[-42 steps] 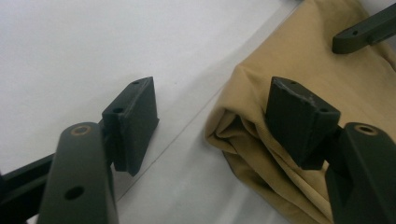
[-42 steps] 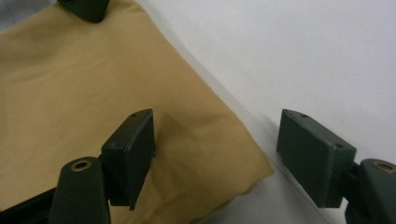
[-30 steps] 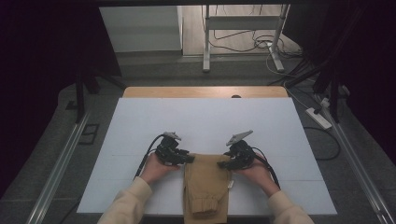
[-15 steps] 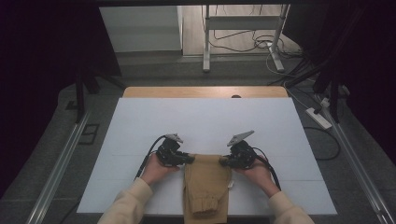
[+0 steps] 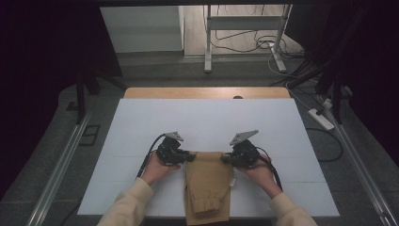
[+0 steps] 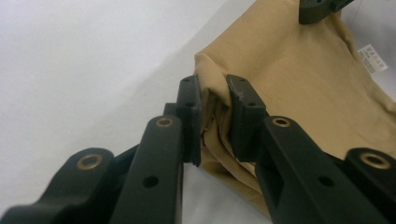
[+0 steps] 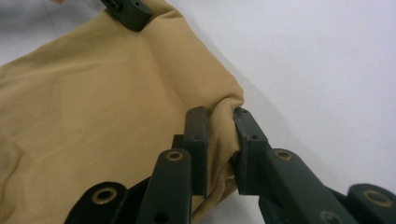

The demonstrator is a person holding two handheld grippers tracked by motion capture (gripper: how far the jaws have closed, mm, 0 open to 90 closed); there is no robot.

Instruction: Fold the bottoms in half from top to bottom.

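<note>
Matt tan cloth garment (image 5: 207, 181); smooth white table (image 5: 207, 122), perhaps paper-covered.

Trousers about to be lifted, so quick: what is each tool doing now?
Left tool: just closed, pinching the trousers at a corner.
Right tool: just closed, pinching the other corner.

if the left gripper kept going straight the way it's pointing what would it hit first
Probably the right gripper. The left gripper, clamped on a corner of the tan trousers, points across their top edge toward it, though the depth is hard to judge.
</note>
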